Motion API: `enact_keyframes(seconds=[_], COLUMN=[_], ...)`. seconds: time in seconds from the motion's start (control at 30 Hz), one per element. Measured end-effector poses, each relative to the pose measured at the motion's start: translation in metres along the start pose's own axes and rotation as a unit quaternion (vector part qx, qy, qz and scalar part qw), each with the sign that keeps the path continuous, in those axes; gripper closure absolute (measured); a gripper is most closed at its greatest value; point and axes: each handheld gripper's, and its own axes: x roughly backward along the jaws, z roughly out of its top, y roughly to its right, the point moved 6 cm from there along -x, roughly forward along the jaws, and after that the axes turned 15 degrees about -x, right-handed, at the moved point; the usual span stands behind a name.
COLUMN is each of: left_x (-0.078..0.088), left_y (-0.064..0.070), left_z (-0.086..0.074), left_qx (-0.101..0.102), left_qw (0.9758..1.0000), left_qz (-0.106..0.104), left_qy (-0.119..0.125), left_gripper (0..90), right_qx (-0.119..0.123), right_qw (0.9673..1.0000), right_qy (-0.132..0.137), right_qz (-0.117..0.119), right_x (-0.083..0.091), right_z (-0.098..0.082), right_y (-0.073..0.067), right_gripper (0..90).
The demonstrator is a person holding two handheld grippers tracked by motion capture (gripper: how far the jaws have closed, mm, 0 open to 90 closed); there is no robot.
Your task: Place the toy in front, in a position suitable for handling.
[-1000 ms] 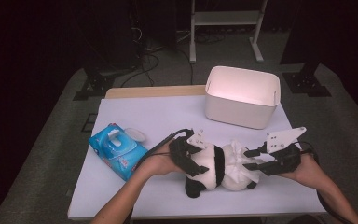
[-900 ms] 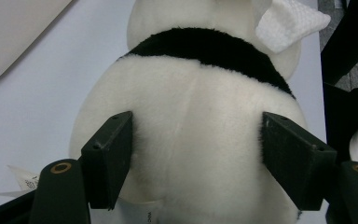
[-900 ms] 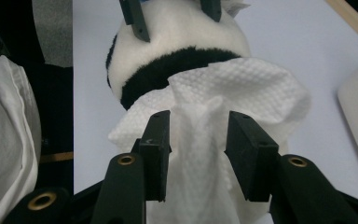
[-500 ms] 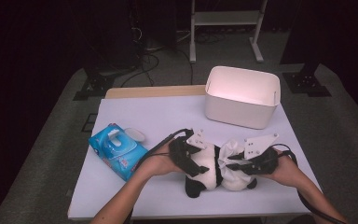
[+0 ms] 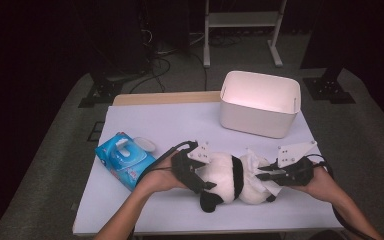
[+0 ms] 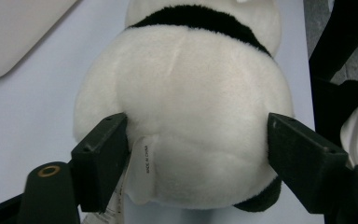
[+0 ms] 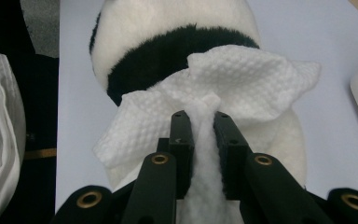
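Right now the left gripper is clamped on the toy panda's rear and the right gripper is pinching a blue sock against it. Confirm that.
One thing is wrong: the right gripper pinches a white wipe, not a blue sock, as the right gripper view shows. Its jaws have just been closing on that wipe. The rest holds: the left gripper is clamped on the toy panda at its rear.

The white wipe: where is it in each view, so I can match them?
High view: wipe lower right, on the plush panda, at the right gripper.
Left gripper view: white cloth at the right edge, maybe the wipe; cannot tell.
Right gripper view: wipe centre, pinched.
Shared landmark: the panda's black band.
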Motion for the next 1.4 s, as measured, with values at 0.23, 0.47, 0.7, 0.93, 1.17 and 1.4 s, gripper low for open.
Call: enact_keyframes(seconds=[0.23,0.47,0.7,0.93,1.17,1.4], left_x=[-0.012,-0.03,-0.045,-0.056,-0.051,-0.039], left_y=[-0.002,-0.005,-0.003,-0.005,-0.01,-0.005], left_z=[0.002,0.022,0.044,0.059,0.053,0.039], left_qx=[-0.002,-0.016,-0.029,-0.04,-0.035,-0.044], left_qw=[1.0,0.9998,0.9995,0.9991,0.9992,0.9988], left_qz=[0.006,0.008,-0.008,-0.014,-0.012,-0.014], left_qy=[0.004,-0.001,0.008,0.005,0.013,0.017], left_gripper=[28.1,28.8,28.6,28.5,25.4,24.7], right_qx=[0.007,-0.007,-0.025,-0.002,0.009,-0.018], right_qw=[1.0,0.9998,0.9997,0.9993,0.9995,0.9997], right_qy=[-0.003,-0.01,0.007,0.025,0.019,0.013], right_qz=[-0.001,-0.013,0.002,0.028,0.022,0.008], right_x=[-0.002,0.007,0.011,0.005,0.001,0.011], right_z=[0.004,-0.005,-0.01,0.006,0.009,-0.011], right_y=[0.0,0.005,0.006,-0.008,-0.01,-0.004], right_gripper=[79.2,79.2,79.3,79.2,79.3,79.4])
